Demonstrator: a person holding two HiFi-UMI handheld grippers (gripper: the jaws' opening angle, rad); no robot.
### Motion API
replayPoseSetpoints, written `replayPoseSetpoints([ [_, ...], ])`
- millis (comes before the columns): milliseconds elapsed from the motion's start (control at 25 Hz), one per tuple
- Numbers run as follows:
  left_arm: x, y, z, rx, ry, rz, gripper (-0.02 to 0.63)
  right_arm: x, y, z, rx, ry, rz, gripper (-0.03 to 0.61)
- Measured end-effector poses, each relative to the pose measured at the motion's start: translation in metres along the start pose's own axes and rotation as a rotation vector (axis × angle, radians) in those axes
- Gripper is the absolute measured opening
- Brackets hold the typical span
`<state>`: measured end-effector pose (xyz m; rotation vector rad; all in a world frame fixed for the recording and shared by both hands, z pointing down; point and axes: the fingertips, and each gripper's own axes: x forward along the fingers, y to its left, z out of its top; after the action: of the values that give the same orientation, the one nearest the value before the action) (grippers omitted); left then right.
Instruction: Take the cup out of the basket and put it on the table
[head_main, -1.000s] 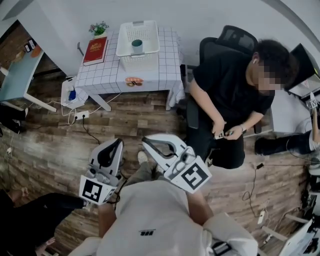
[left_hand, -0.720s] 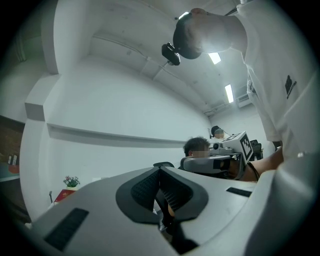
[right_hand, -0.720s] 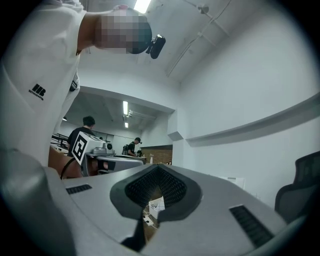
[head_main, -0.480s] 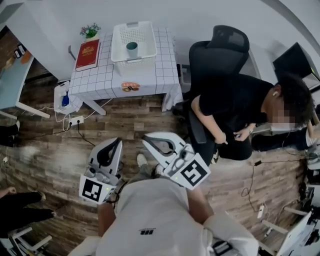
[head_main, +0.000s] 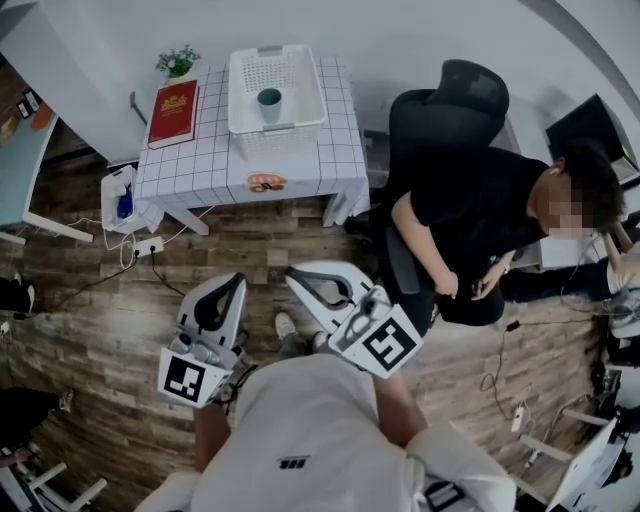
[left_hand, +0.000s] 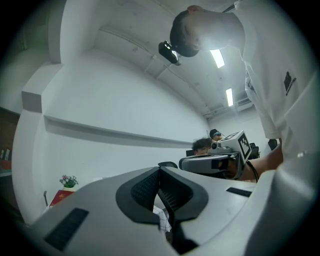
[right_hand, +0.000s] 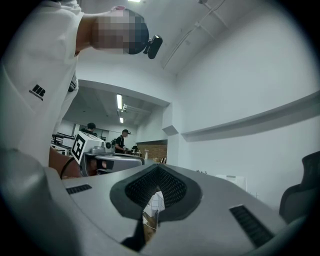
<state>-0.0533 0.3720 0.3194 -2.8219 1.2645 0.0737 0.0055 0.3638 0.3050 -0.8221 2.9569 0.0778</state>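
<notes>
A dark green cup (head_main: 269, 99) stands inside a white plastic basket (head_main: 300, 100) on a small table with a white checked cloth (head_main: 200, 165), far ahead in the head view. Both grippers are held low near my body, well short of the table. My left gripper (head_main: 238, 282) is shut with nothing between its pads; in the left gripper view its tips (left_hand: 159, 172) meet. My right gripper (head_main: 292, 278) is likewise shut and empty, and its pads (right_hand: 158, 170) touch in the right gripper view. A sliver of the checked cloth shows below each pair of jaws.
A red book (head_main: 172, 110) and a small potted plant (head_main: 175, 63) sit on the table's left side. A person in black (head_main: 480, 220) sits in an office chair (head_main: 450, 95) right of the table. Cables and a power strip (head_main: 140, 245) lie on the wooden floor.
The table with the basket has shifted slightly in the head view as I moved across the floor. The seated person has turned on the chair. Both grippers stay shut.
</notes>
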Motion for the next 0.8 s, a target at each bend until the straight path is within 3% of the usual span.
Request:
replayPoseSetpoints([
  [400,0.017,0.036,-0.003,-0.022,0.006,-0.020,0.011,0.028,-0.027,-0.006,-0.008,0.030,-0.044,0.012],
  [800,0.071,0.067,-0.009,-0.021,0.002,-0.002,0.011,0.054,-0.084,-0.010,-0.005,0.014,-0.016,0.012],
])
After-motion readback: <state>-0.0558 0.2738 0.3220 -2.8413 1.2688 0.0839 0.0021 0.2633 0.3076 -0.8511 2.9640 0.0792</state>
